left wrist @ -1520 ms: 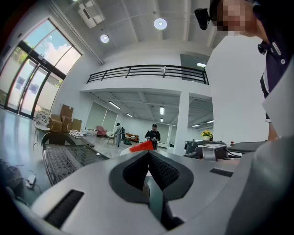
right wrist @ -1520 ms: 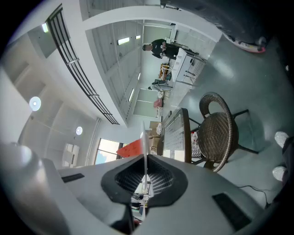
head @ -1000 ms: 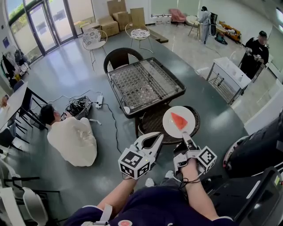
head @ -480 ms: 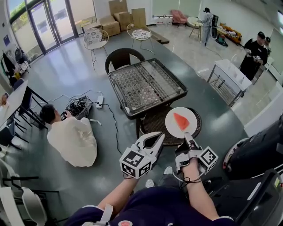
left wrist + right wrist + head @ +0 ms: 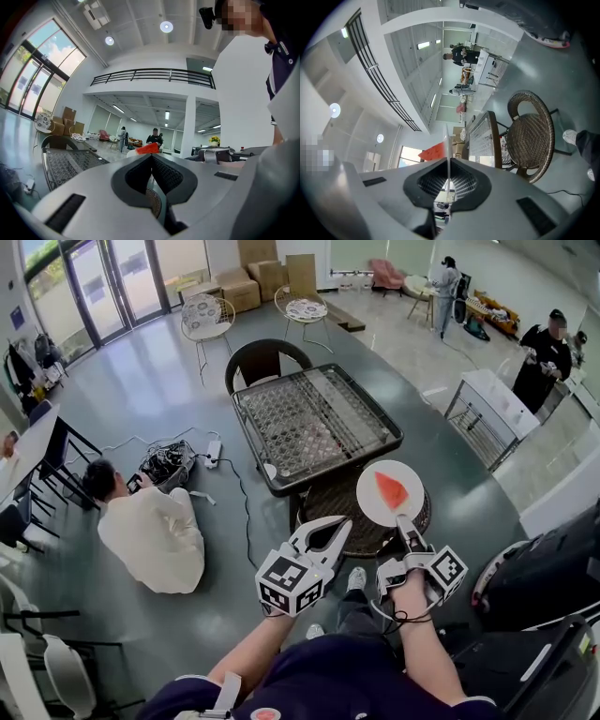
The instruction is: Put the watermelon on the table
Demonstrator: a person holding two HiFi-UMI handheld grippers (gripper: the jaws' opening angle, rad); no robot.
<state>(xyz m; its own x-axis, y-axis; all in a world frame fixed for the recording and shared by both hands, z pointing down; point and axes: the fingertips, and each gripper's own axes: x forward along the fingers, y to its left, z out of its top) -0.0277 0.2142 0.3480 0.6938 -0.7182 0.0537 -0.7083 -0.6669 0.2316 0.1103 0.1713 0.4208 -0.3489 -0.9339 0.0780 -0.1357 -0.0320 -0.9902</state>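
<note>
Watermelon [image 5: 391,490] on white plate [image 5: 373,505], rim pinched by right claw [image 5: 405,521]; counter [image 5: 319,423] at eleven o'clock; left claw [image 5: 347,521] pressed together, empty.

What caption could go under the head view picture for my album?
Right tongs hold a white plate with a watermelon slice near the table.

Red watermelon wedge [image 5: 391,490] on white plate [image 5: 374,508], near latticed table [image 5: 309,418]
</note>
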